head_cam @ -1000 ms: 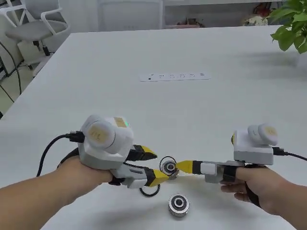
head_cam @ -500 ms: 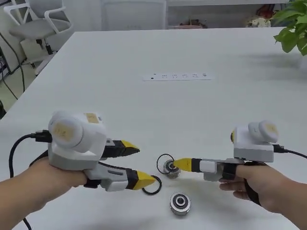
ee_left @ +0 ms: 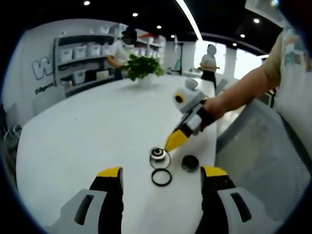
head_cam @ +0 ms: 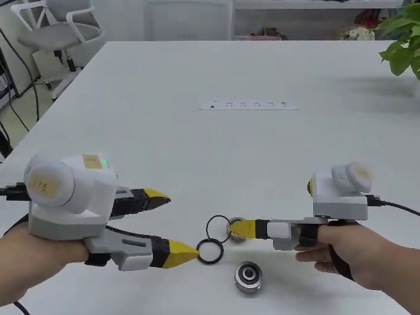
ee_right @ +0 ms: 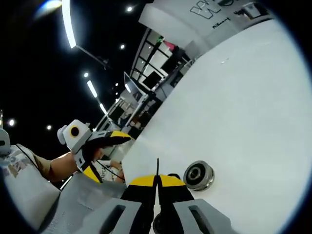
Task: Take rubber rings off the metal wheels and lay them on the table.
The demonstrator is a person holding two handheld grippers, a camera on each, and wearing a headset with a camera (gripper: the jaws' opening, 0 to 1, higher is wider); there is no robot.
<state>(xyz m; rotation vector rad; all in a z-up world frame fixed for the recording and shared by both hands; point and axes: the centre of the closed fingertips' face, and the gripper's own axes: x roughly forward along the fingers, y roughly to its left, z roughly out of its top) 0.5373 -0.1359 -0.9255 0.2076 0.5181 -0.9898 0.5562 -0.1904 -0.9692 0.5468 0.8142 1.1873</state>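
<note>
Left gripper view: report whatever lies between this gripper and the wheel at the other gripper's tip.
A loose rubber ring lies flat on the table between the open left gripper and that metal wheel; nothing else visible stands between them.

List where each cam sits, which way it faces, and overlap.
Head view: on headset, facing down at table; left hand, right hand, left hand-held gripper, right hand-held gripper.
Left gripper view: on left one, facing along open jaws toward right one, loose ring.
Right gripper view: rolled, along shut jaws pinching rubber ring; wheel, left one beyond.
Shared: loose ring, first two.
</note>
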